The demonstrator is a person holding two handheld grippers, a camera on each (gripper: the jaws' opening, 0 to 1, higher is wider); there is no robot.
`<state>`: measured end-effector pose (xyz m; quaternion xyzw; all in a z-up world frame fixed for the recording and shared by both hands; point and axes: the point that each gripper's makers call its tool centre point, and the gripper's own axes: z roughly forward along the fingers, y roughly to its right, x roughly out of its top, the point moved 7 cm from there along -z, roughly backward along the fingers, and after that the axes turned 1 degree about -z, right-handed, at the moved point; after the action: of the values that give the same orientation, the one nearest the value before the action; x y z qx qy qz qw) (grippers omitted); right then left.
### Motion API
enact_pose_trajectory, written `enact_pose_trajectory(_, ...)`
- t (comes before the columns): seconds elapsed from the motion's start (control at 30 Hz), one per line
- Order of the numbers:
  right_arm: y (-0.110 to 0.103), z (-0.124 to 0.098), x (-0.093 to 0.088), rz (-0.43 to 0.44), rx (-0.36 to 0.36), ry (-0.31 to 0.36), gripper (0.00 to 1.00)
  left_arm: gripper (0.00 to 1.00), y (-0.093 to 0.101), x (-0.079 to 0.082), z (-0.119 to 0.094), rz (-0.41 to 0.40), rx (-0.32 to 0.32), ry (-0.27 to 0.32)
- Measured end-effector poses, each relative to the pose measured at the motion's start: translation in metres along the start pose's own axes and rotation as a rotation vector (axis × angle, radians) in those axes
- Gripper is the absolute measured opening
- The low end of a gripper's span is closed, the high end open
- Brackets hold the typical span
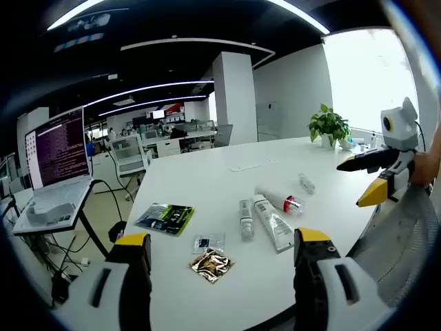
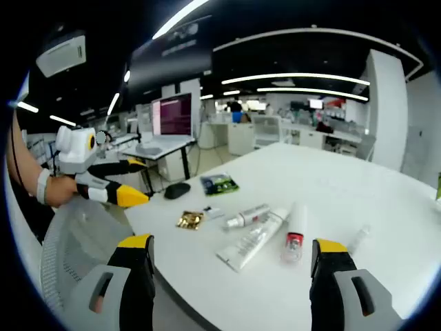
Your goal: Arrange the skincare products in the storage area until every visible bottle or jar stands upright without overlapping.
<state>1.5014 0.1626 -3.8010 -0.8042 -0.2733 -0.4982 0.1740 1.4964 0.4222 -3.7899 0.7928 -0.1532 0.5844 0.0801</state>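
Ahead of the left gripper's (image 1: 222, 258) spread jaws, the skincare products lie flat on the white worktop (image 1: 207, 186): a large white tube (image 1: 272, 222) beside a smaller grey-white tube (image 1: 246, 219), a red-capped tube (image 1: 284, 202) just beyond them, and a small clear bottle (image 1: 306, 183) farther off. Nearer the jaws lie a gold sachet (image 1: 211, 265), a clear sachet (image 1: 207, 242) and a green packet (image 1: 165, 217). The right gripper (image 2: 233, 261) hovers with jaws spread, holding nothing, the tubes just ahead between them. A potted plant (image 1: 329, 126) stands at the far edge.
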Motion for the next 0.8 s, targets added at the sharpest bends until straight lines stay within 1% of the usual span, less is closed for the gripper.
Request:
enact_pose_trajectory(0.1,0.001,-0.001,0.001,-0.006,-0.015,0.010,0.96,0.77,0.002,0.003,-0.002,-0.009,-0.014,0.027)
enact_pose_trajectory(0.2,0.001,0.001,0.001,-0.080,-0.022,-0.023,0.92,0.76,0.001,0.005,-0.002,-0.021,-0.010,0.038)
enact_pose_trajectory(0.23,0.001,0.000,0.005,-0.111,-0.026,0.009,0.89,0.75,0.002,0.006,-0.001,-0.027,-0.011,0.036)
enact_pose_trajectory(0.3,0.002,-0.003,0.012,-0.174,-0.035,0.072,0.89,0.75,0.004,0.007,0.001,-0.039,-0.014,0.033)
enact_pose_trajectory(0.4,0.009,-0.003,0.002,-0.119,-0.045,0.008,0.90,0.73,0.008,0.004,0.003,0.006,-0.029,0.011)
enact_pose_trajectory(0.47,0.009,-0.004,0.008,-0.042,-0.030,0.052,0.89,0.73,0.000,-0.001,0.003,-0.012,-0.028,0.004)
enact_pose_trajectory(0.53,0.007,-0.006,0.009,-0.041,-0.015,0.058,0.89,0.75,0.000,-0.003,0.004,0.010,-0.027,-0.007)
enact_pose_trajectory(0.67,0.003,-0.010,0.013,-0.053,0.006,0.088,0.85,0.81,0.000,-0.006,0.005,0.049,-0.013,-0.023)
enact_pose_trajectory(0.8,0.005,-0.013,0.016,-0.013,0.022,0.127,0.84,0.80,-0.001,-0.009,0.005,0.059,-0.013,-0.026)
